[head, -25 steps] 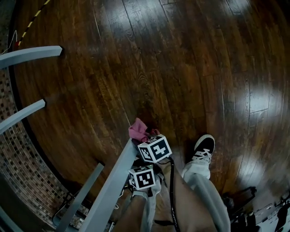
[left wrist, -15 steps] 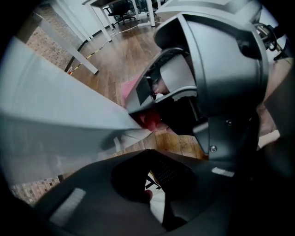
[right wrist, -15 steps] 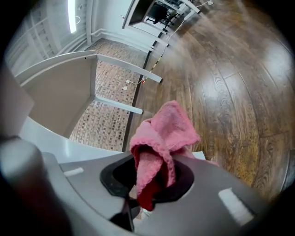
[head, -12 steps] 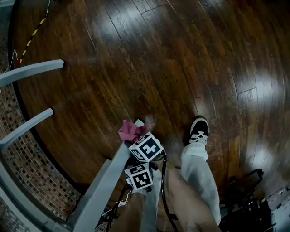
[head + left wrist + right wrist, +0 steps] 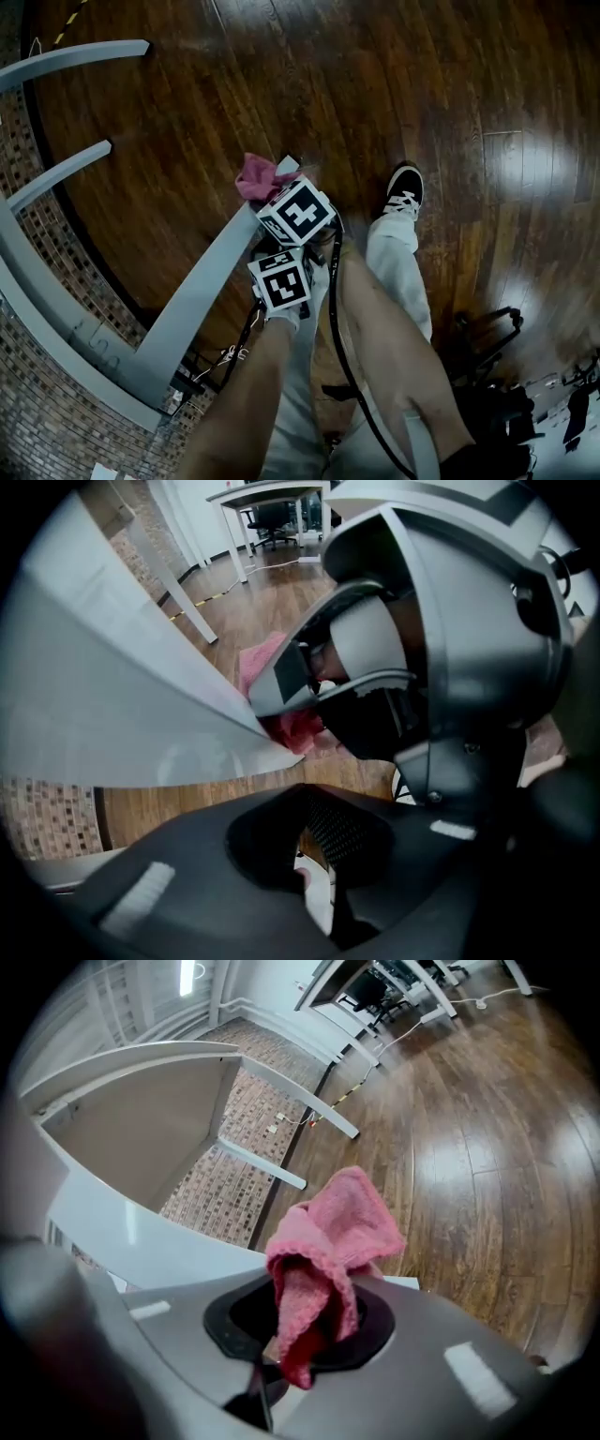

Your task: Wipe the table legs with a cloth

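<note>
At the tip of the grey worktop leg [image 5: 202, 281], R claw [image 5: 302, 1335] is clamped on the pink cloth [image 5: 330, 1230]. L claw [image 5: 305, 829] sits just beside the leg, closed w/ nothing in it.

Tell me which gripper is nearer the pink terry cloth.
Right. The right gripper is shut on the pink terry cloth at the lower end of the grey metal table leg. The left gripper sits just behind it, farther up the leg, off the cloth.
</note>
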Demonstrator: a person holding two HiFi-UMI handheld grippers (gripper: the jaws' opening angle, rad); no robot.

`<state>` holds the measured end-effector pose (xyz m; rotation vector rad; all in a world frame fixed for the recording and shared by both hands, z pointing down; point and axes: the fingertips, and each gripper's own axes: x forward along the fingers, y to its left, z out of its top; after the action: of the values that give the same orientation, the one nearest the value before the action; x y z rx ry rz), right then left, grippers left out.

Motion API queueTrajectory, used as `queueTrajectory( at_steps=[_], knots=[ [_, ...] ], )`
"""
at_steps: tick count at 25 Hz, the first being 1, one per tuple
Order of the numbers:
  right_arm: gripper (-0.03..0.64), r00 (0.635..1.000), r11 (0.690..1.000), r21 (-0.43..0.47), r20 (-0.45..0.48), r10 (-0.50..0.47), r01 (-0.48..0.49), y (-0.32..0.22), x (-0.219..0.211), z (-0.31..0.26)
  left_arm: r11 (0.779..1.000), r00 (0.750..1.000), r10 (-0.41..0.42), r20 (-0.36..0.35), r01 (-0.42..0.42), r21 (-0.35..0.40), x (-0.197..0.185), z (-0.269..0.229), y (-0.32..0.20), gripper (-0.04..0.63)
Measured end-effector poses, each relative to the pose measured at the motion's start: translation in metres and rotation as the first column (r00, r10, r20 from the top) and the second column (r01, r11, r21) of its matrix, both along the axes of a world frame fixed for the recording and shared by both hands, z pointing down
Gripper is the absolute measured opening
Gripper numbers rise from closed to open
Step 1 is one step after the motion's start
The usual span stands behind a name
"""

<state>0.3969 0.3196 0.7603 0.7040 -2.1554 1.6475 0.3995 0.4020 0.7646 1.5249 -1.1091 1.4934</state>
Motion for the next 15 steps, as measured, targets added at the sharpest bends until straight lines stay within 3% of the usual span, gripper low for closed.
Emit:
queueTrajectory(
  at_steps=[7, 15],
  knots=[
    [0.061, 0.999, 0.998, 0.047, -0.016, -0.029, 0.03, 0.007, -0.006, -0.051, 0.999, 0.996, -0.03, -0.086, 0.033, 0.043, 0.002, -0.041, 0.01, 0.0],
    [0.061, 0.999, 0.998, 0.033, 0.001, -0.048, 0.048, 0.006, -0.004, -0.098, 0.995, 0.983, -0.09, -0.161, 0.095, 0.025, 0.01, -0.08, 0.014, 0.002]
  ],
)
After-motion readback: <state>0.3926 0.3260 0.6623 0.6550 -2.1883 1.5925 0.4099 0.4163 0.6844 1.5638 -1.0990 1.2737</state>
